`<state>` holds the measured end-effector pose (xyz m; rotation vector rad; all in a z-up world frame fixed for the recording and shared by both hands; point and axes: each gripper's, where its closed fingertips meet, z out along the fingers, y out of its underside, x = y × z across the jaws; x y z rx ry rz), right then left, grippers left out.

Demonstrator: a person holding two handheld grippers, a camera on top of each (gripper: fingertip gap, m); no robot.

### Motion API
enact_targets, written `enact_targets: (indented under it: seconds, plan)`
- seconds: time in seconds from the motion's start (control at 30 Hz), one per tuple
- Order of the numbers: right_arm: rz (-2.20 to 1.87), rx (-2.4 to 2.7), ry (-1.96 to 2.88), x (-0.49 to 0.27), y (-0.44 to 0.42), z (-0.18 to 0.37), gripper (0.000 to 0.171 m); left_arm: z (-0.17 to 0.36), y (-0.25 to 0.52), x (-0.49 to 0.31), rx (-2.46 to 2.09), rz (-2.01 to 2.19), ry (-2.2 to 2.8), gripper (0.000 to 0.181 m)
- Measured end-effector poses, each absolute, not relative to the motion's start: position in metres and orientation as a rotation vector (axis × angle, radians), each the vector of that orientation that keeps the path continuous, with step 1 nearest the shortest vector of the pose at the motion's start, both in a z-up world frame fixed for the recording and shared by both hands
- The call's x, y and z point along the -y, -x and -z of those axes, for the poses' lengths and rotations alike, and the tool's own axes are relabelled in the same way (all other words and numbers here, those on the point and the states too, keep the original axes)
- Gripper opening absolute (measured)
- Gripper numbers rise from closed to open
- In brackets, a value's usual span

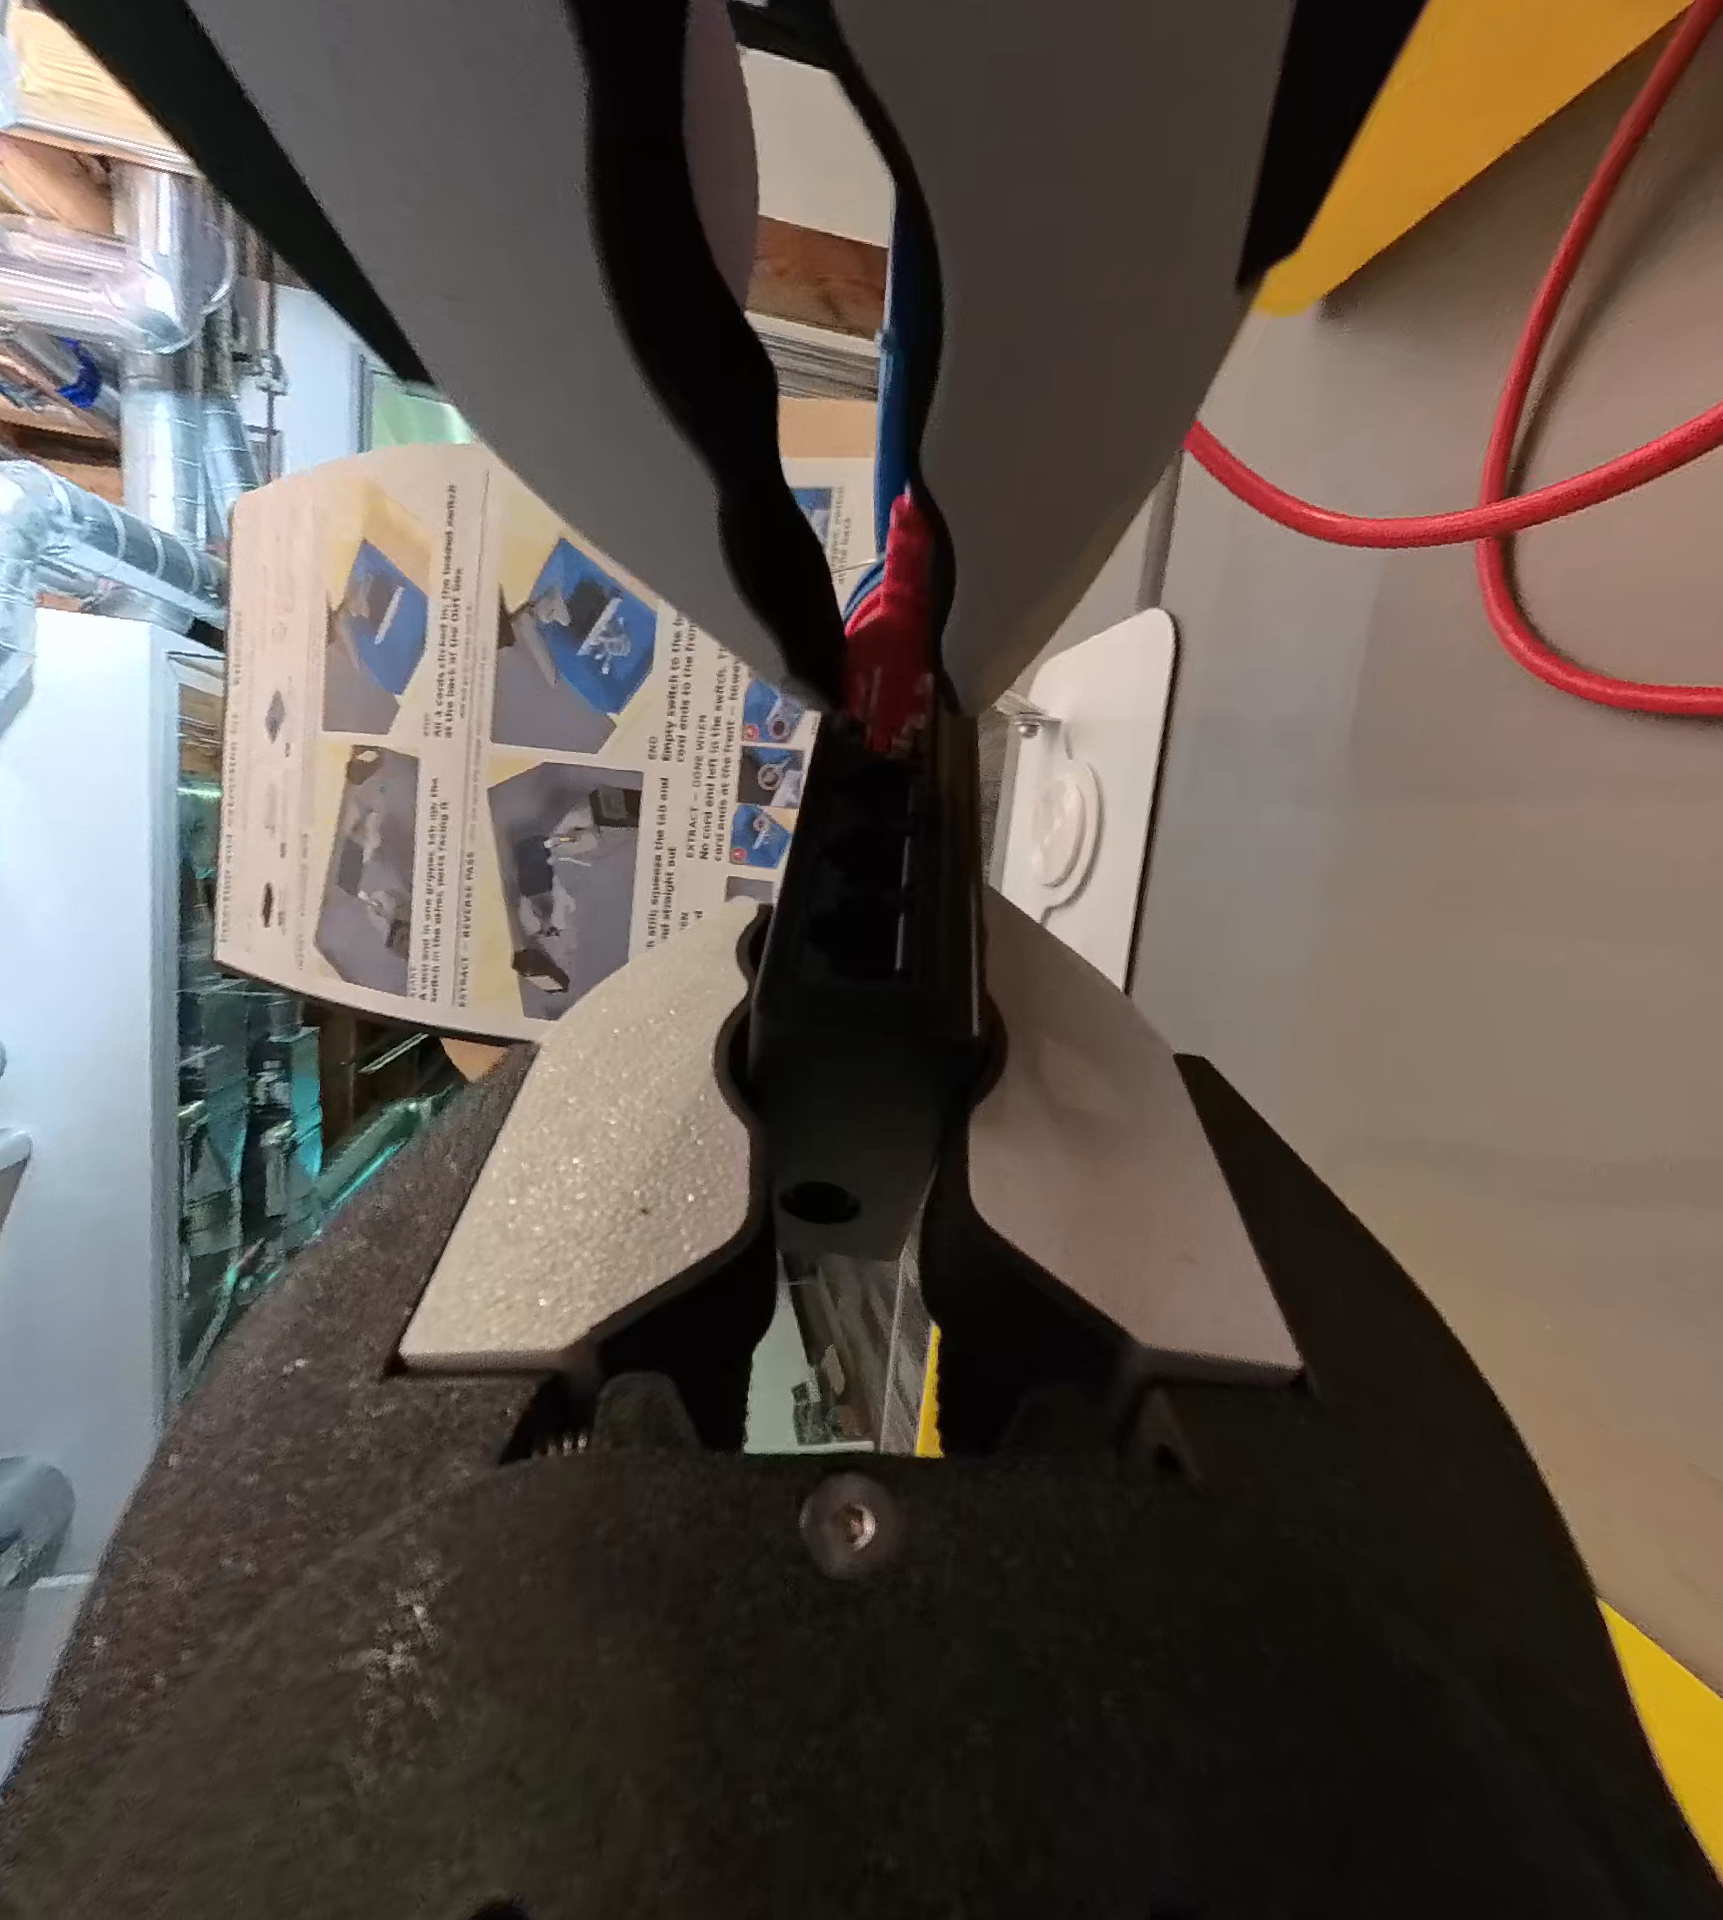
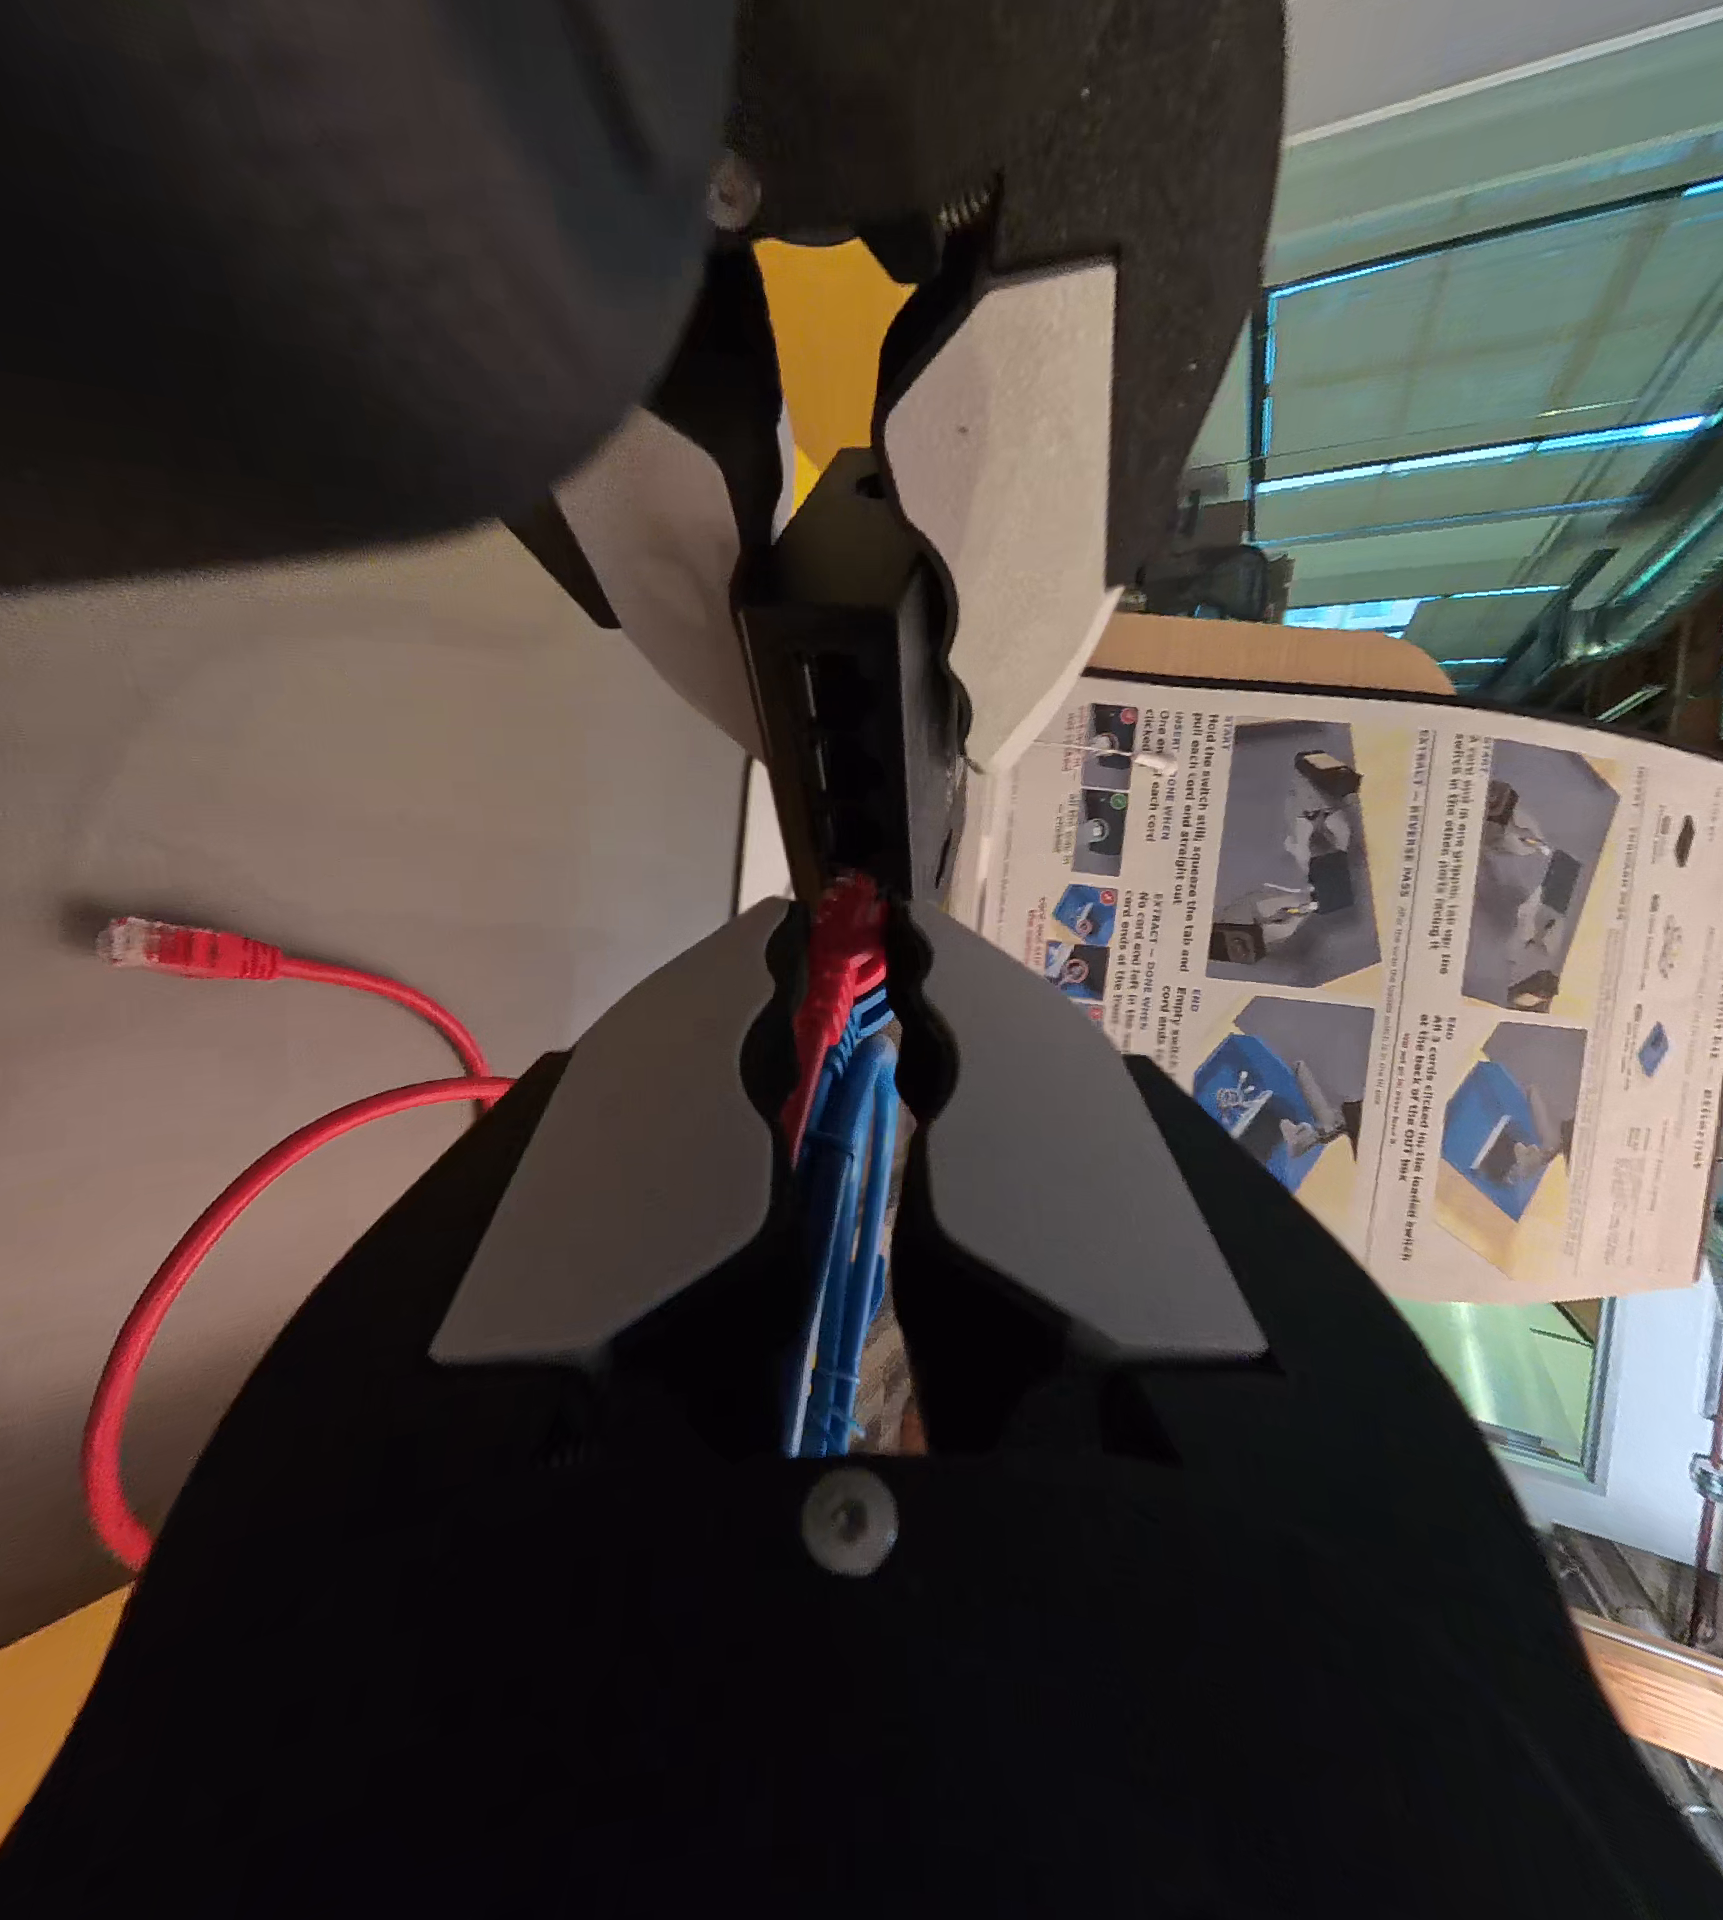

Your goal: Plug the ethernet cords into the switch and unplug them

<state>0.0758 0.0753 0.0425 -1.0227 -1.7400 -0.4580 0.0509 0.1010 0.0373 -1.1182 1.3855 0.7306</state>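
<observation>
Left gripper (image 1: 862, 997) clamped on the black switch (image 1: 862, 1039), right gripper (image 2: 841, 971) clamped on the red plug (image 2: 844, 935) at the end port, seating unclear; remaining ports look empty, blue cords (image 2: 841, 1195) waiting, cord's free end (image 2: 176, 948) on the desk (image 2: 317, 790).

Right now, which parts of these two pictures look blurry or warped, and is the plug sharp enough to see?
Left wrist view: the other gripper's grey fingers are smeared at top, and the wide lens bends the illustrated paper sheet; the red ethernet plug at the black switch is soft. Right wrist view: the dark top-left corner is blurred, but the plug reads clearly; a loose red plug end is slightly soft.
</observation>
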Motion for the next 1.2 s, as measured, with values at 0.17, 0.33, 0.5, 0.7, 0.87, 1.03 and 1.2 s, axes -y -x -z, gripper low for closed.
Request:
enact_targets:
  seconds: [0.17,0.33,0.5,0.7,0.87,1.03,1.2]
  plan:
    - [0.472,1.760,1.045,-0.076,-0.079,-0.038,0.016,-0.032,-0.054,-0.102,-1.395,-0.711,1.129,0.031]
    - [0.478,1.759,1.050,-0.076,-0.080,-0.038,0.016,-0.031,-0.055,-0.103,-1.386,-0.696,1.133,0.030]
    - [0.500,1.760,1.045,-0.075,-0.083,-0.039,0.015,-0.030,-0.058,-0.102,-1.371,-0.677,1.144,0.031]
    - [0.437,1.756,1.086,-0.066,-0.094,-0.043,0.015,-0.077,0.017,-0.124,-1.130,-0.730,1.268,0.030]
    - [0.382,1.516,1.046,-0.063,-0.123,-0.096,0.015,-0.103,0.035,-0.116,-1.049,-0.692,1.227,0.029]
    - [0.444,1.019,0.959,-0.038,-0.208,-0.191,0.015,-0.101,0.064,-0.127,-1.016,-0.778,1.342,0.029]
    - [0.336,0.977,0.913,-0.028,-0.213,-0.212,0.014,-0.101,0.063,-0.127,-1.020,-0.752,1.357,0.029]
